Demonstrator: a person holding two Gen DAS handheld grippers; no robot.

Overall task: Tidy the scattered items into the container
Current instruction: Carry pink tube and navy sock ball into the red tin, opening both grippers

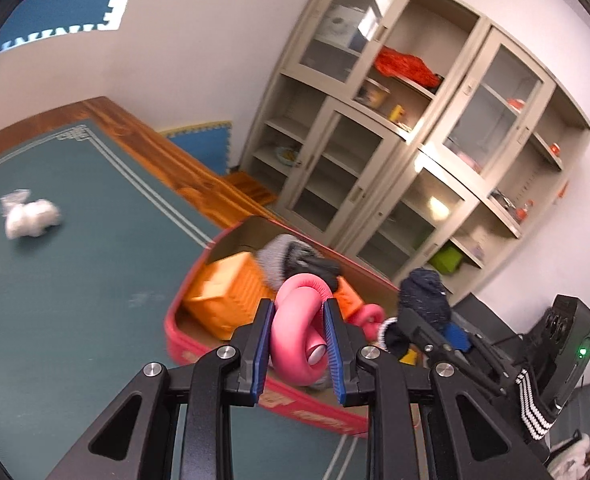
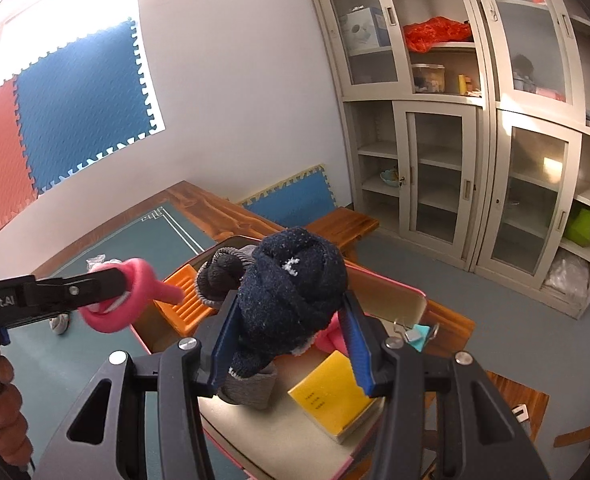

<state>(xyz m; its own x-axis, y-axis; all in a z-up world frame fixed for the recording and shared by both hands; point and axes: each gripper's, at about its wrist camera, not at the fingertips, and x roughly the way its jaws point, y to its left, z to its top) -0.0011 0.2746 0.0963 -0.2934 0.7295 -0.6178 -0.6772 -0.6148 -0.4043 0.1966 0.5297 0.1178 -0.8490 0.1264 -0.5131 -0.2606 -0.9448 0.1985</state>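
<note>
Two grippers hang over a red box (image 1: 255,384) on the desk (image 1: 75,280), each with a load not yet dropped. The left gripper (image 1: 299,344) is clamped on a knotted pink rubbery tube (image 1: 295,332); the right gripper (image 2: 291,332) pinches a balled navy sock (image 2: 291,280), flecked with lint. Already in the box: an orange basket (image 1: 231,300), a grey-and-black sock (image 1: 291,260), a yellow booklet (image 2: 331,396) and a grey cloth (image 2: 251,388). Left on the desk (as far as can be seen) are a white bundle in clear wrap (image 1: 27,216) and a blurred grey item (image 2: 59,323), so the job looks past halfway.
</note>
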